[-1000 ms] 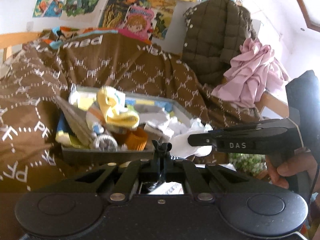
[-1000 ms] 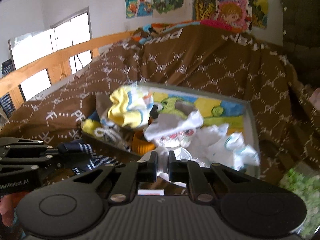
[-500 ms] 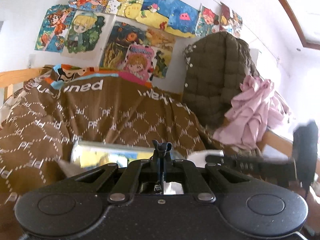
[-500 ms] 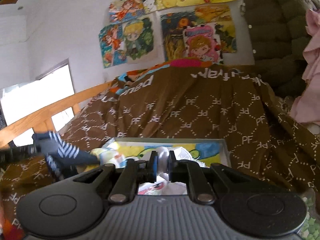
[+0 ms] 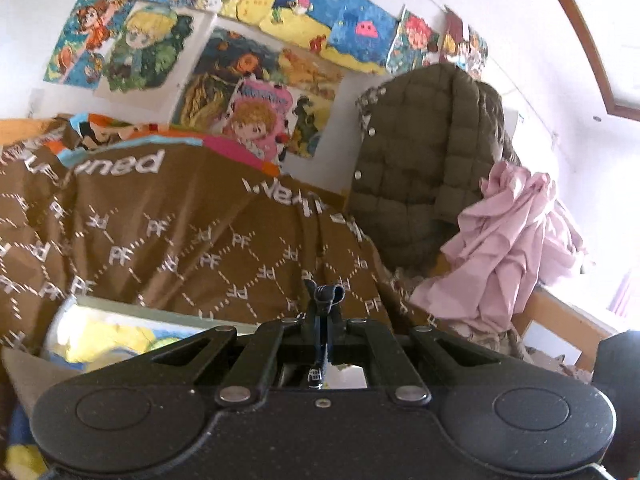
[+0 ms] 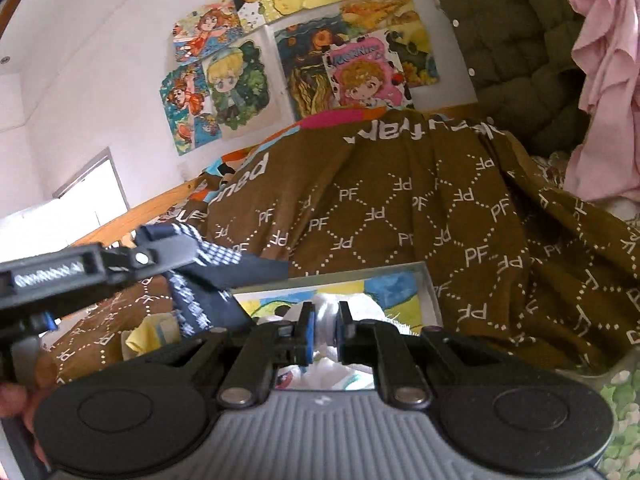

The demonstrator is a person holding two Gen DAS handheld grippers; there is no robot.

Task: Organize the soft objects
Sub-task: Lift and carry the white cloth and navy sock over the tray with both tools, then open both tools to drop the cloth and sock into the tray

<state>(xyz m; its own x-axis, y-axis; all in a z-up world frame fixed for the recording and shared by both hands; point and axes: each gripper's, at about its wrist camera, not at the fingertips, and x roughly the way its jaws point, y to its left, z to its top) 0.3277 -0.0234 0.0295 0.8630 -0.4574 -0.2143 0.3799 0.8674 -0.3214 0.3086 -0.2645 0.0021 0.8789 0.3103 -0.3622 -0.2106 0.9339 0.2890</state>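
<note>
The left gripper [image 6: 188, 252] is clenched on a dark navy sock [image 6: 208, 280] – held above the box [image 6: 430, 292] on the bed – while the right gripper [image 6: 324, 328] pinches a white sock [image 6: 326, 314] over it.

"PF" monogram repeated on brown blanket [image 6: 400, 216]

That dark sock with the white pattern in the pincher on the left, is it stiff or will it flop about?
Probably floppy: the dark sock droops below the left gripper that pinches it. Likely light, since a pinch on one edge holds it. Knit fabric suggests it won't slip easily.
</note>
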